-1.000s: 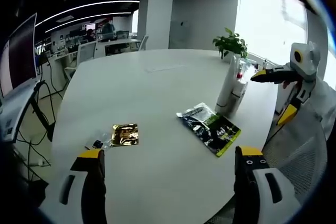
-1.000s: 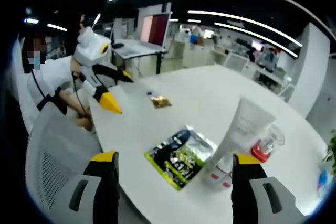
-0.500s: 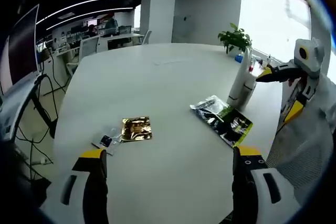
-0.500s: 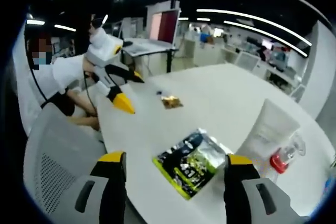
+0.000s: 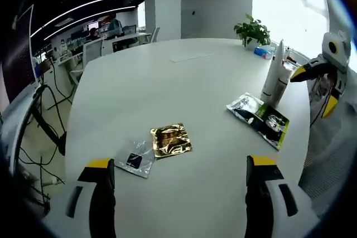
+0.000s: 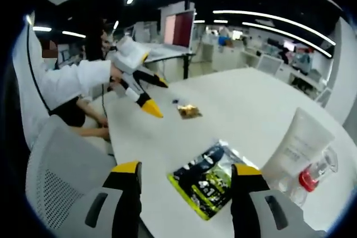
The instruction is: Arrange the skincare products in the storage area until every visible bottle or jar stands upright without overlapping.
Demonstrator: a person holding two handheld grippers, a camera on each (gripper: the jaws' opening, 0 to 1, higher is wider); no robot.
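A tall white tube [image 5: 274, 76] [image 6: 297, 146] stands upright on the white table [image 5: 167, 82], with a small clear bottle with a red cap [image 6: 309, 178] beside it. A black and green sachet [image 5: 259, 120] [image 6: 209, 179] lies flat near them. A gold sachet [image 5: 170, 140] [image 6: 189, 111] and a small clear packet [image 5: 134, 161] lie flat nearer my left gripper [image 5: 178, 171], which is open and holds nothing. My right gripper [image 6: 184, 174] is open above the table edge, empty. Each gripper appears in the other's view, the right gripper [image 5: 318, 85] and the left gripper [image 6: 146, 93].
A potted plant [image 5: 252, 30] and a blue item [image 5: 262, 52] stand at the table's far edge. A mesh chair [image 6: 61, 182] is by the near edge. A person's white sleeve [image 6: 72, 82] holds the left gripper. Desks and a monitor fill the background.
Both views have shifted as the hands moved. The left gripper view now takes in the gold sachet and clear packet closer, and the tube farther right. The products have not moved.
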